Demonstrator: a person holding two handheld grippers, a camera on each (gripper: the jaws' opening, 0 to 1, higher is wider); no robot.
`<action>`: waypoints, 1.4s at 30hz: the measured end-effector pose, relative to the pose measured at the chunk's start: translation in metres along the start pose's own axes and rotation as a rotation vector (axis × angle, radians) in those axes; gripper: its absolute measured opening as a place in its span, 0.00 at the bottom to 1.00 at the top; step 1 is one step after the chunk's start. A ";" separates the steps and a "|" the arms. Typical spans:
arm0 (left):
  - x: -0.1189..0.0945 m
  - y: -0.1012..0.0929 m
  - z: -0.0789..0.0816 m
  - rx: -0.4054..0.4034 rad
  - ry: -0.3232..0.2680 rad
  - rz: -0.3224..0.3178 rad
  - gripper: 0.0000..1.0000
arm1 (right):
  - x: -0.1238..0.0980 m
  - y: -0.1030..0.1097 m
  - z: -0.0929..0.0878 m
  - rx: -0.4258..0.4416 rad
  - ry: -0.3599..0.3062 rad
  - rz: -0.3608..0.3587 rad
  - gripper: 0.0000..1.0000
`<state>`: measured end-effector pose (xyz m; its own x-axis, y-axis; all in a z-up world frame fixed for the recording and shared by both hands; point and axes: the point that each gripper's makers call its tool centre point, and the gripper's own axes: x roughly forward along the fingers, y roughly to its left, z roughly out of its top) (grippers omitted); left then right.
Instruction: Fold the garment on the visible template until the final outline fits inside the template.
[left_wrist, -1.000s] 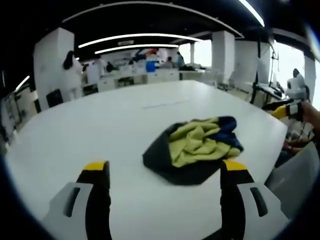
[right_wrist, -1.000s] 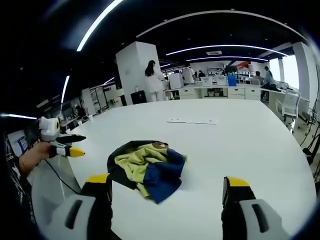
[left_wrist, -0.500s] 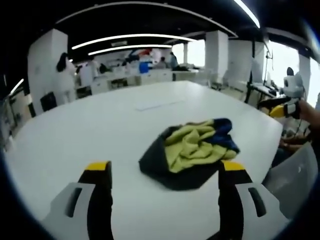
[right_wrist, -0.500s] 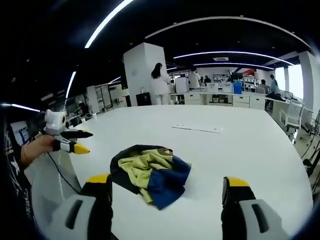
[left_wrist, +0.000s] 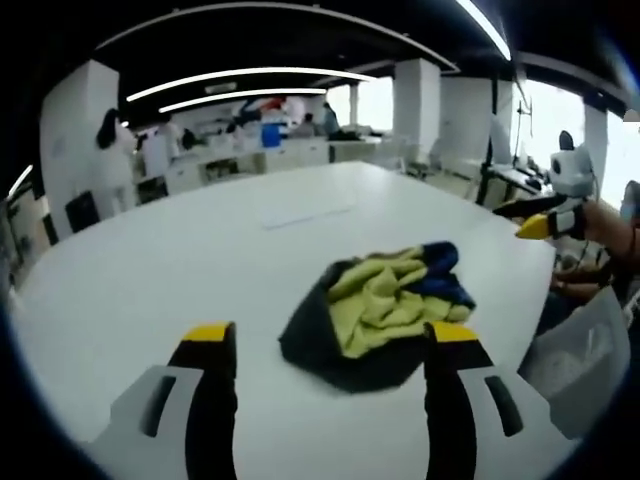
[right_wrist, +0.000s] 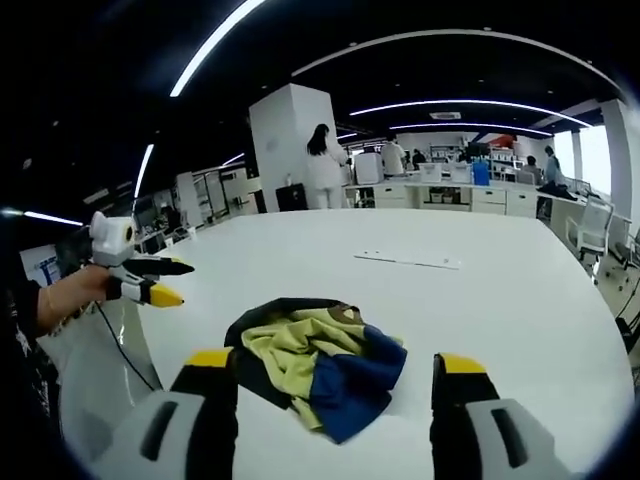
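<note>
Currently the garment (left_wrist: 385, 310) lies crumpled on the table (left_wrist: 150, 270) (no fold made); your left gripper (left_wrist: 328, 345) and right gripper (right_wrist: 336, 375) are spread wide, empty.

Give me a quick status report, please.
Both claws open, empty. Garment crumpled on white table, unfolded. Template mark lies beyond it. Nothing in the way.
</note>
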<state>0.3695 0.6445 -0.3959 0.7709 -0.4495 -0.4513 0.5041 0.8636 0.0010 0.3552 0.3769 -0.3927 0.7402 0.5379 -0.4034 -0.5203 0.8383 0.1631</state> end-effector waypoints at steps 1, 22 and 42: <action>0.002 0.001 0.000 0.002 -0.001 -0.001 0.70 | 0.001 0.000 -0.001 0.005 0.002 0.000 0.77; 0.073 0.016 -0.014 -0.023 0.030 -0.069 0.49 | 0.039 -0.043 -0.034 0.187 0.065 -0.046 0.39; 0.131 0.023 -0.040 -0.054 0.146 -0.081 0.23 | 0.070 -0.063 -0.042 0.220 0.078 -0.093 0.18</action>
<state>0.4665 0.6149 -0.4910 0.6620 -0.4836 -0.5726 0.5377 0.8387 -0.0867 0.4218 0.3576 -0.4691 0.7411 0.4558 -0.4930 -0.3395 0.8879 0.3106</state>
